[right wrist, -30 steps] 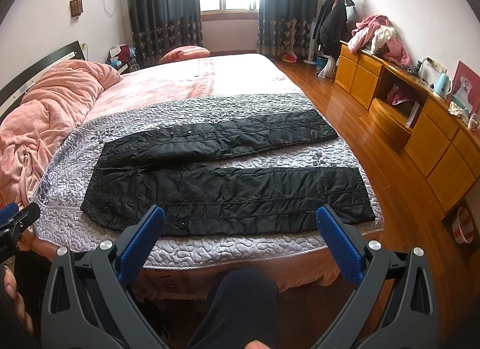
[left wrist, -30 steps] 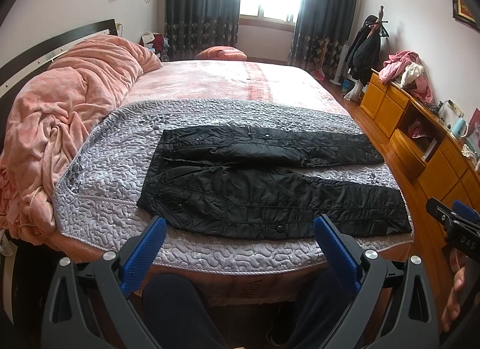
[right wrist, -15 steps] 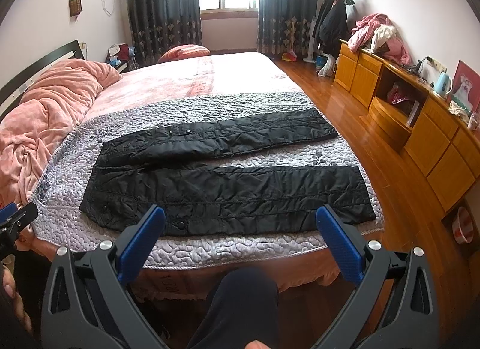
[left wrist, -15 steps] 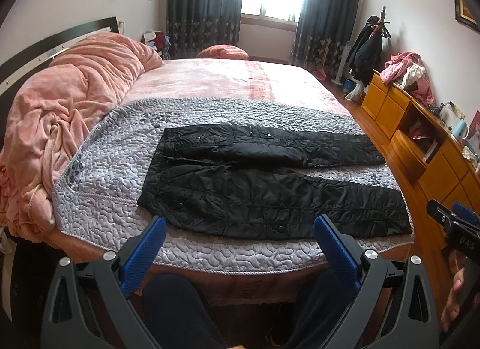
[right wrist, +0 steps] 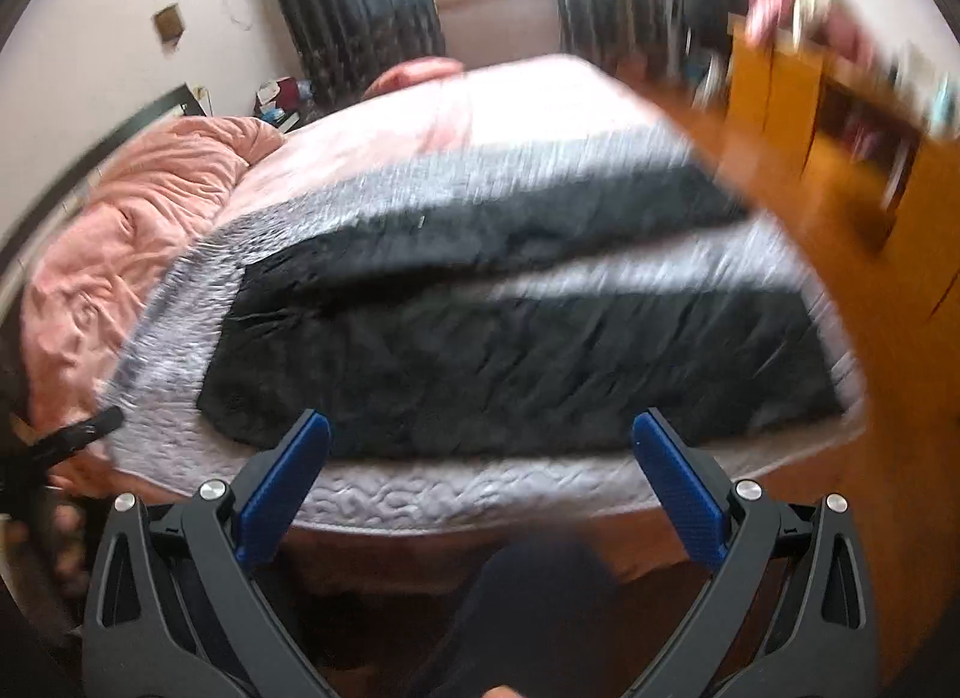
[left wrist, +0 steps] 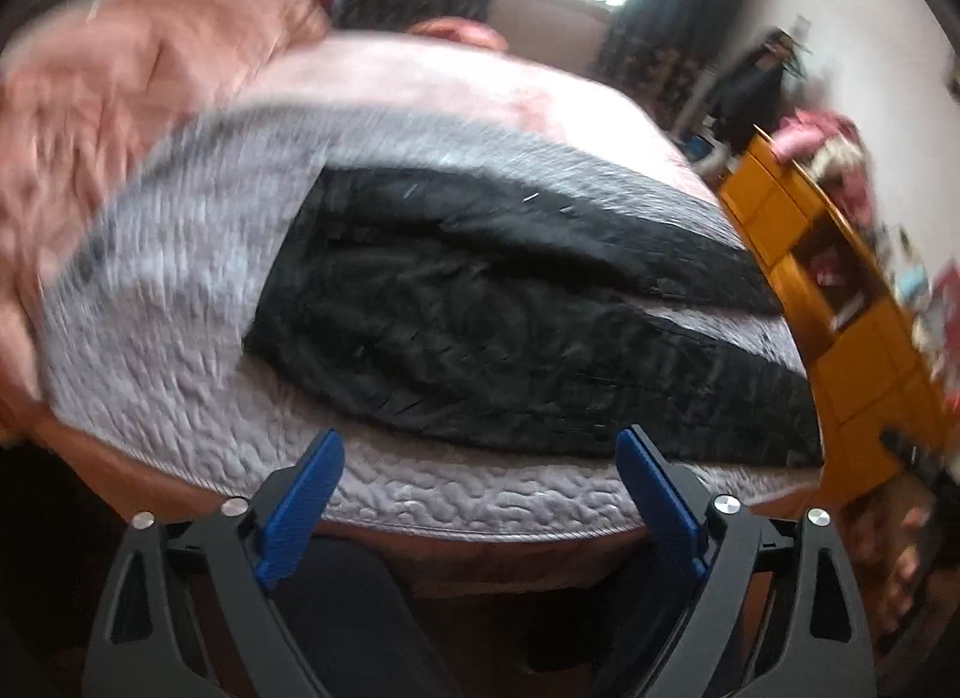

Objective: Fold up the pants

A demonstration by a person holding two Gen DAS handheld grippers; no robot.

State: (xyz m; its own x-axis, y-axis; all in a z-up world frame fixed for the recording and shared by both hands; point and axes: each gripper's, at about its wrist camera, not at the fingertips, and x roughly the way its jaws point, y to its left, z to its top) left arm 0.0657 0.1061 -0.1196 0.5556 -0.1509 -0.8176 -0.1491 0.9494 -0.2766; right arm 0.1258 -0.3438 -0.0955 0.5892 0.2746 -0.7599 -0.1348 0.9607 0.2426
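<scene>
Both views motion-blurred. Black pants [left wrist: 516, 338] lie flat on the grey quilted cover [left wrist: 156, 338] at the near edge of the bed [left wrist: 456, 80], waist to the left, legs running right, slightly splayed with a strip of cover between them. Left tool [left wrist: 480, 488] has its blue fingers [left wrist: 300, 506] spread wide, nothing between them, hanging over the bed edge just short of the pants. Right tool [right wrist: 486, 470] likewise spread and empty, near the pants' front hem line. Pink blanket [right wrist: 120, 254] bunched at left, touching the cover. Orange cabinet [left wrist: 840, 302] at right; items on it too smeared to tell, probably clothes.
</scene>
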